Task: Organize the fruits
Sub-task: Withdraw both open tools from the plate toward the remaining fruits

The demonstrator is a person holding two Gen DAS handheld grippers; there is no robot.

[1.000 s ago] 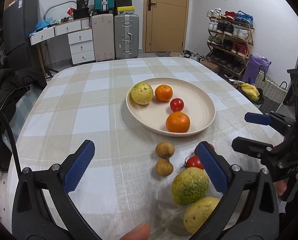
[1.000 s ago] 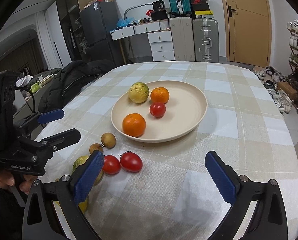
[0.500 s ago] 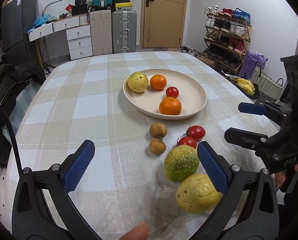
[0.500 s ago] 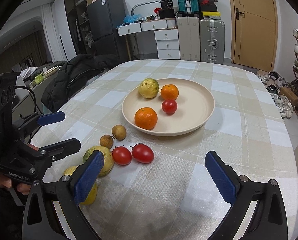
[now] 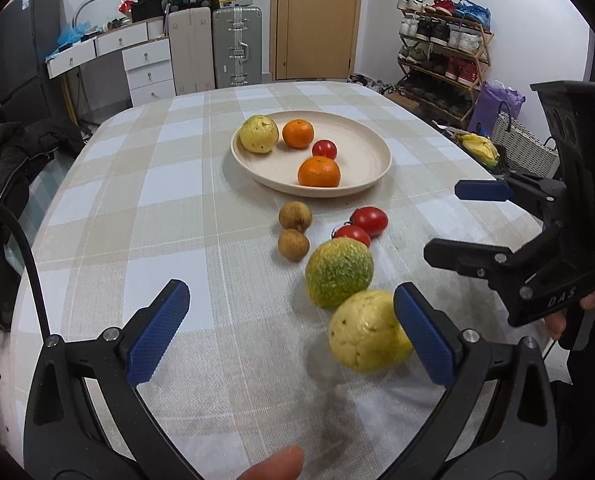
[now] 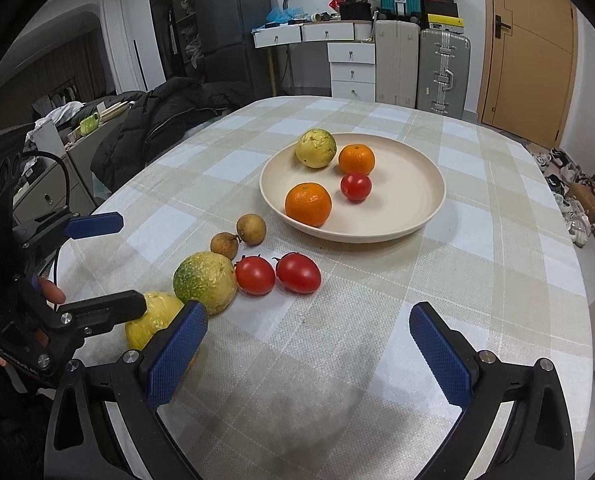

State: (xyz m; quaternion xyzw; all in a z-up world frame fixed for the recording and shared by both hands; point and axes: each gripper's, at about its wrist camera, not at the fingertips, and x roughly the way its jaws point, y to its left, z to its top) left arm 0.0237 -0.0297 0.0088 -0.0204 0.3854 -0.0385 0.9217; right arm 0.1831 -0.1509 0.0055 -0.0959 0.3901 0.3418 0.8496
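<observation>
A lived-in room with suitcases, drawers and a shoe rack rings a counter (image 5: 145, 184) under a checked cloth; every fruit lies on it or in the plate (image 5: 365, 148), and nothing is held.

Going left to right in the left wrist view: the left gripper (image 5: 293, 332) hangs low over the near edge, its fingers (image 5: 157, 336) spread wide and empty; two brown longans (image 5: 294, 230) lie just beside each other; a green-yellow fruit (image 5: 339, 273) touches, or nearly touches, a yellow fruit (image 5: 367, 336) that sits against the inner face of the left gripper's right finger; two tomatoes (image 5: 362, 227) lie side by side behind them; the right gripper (image 6: 305, 348) waits at the right, fingers likewise wide and empty. The plate, further back, holds a yellow fruit, two oranges and a tomato.

Risks, as I judge them: the yellow fruit is off-centre in the fingers, so closing now would probably pinch one side and squirt it toward the counter edge; it could also nudge the green-yellow fruit into the tomatoes; round fruit rolls freely on cloth; a hard squeeze would bruise a tomato.

Orientation matters little: the fruits are near-round, with no clear long axis; the rightmost tomato is slightly oval, and where its stem end lies I cannot tell; the loose row runs from the near edge toward the plate.
</observation>
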